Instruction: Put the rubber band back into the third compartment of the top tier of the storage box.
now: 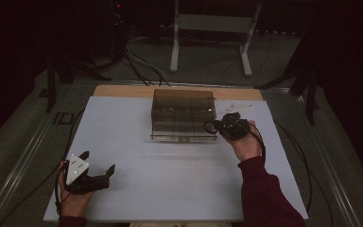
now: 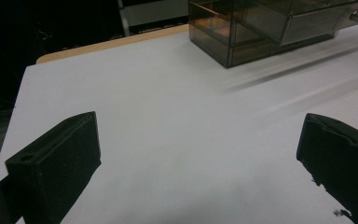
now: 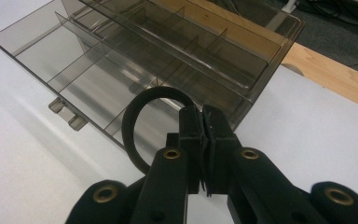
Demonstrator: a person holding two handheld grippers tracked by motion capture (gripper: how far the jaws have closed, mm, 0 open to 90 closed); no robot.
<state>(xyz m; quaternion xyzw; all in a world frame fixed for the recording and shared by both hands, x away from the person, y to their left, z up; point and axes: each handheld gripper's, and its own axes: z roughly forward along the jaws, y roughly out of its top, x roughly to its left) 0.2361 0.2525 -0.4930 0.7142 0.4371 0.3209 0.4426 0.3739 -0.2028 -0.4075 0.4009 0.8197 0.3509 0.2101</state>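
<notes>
Right tool pressed together, pinching a black rubber ring by its right edge. Ring looped out to the left of the tips, upright, just over the near right corner of a smoky clear drawer box with divided compartments. Lowest drawer pulled out toward the near side, its small handle left of the ring. In the high view, right tool at the near right corner of the box, ring just left of the tips, touching or just beside the box front; cannot tell which. Left tool spread wide, holding nothing, low over the white desk at the near left, well apart from box and ring.
</notes>
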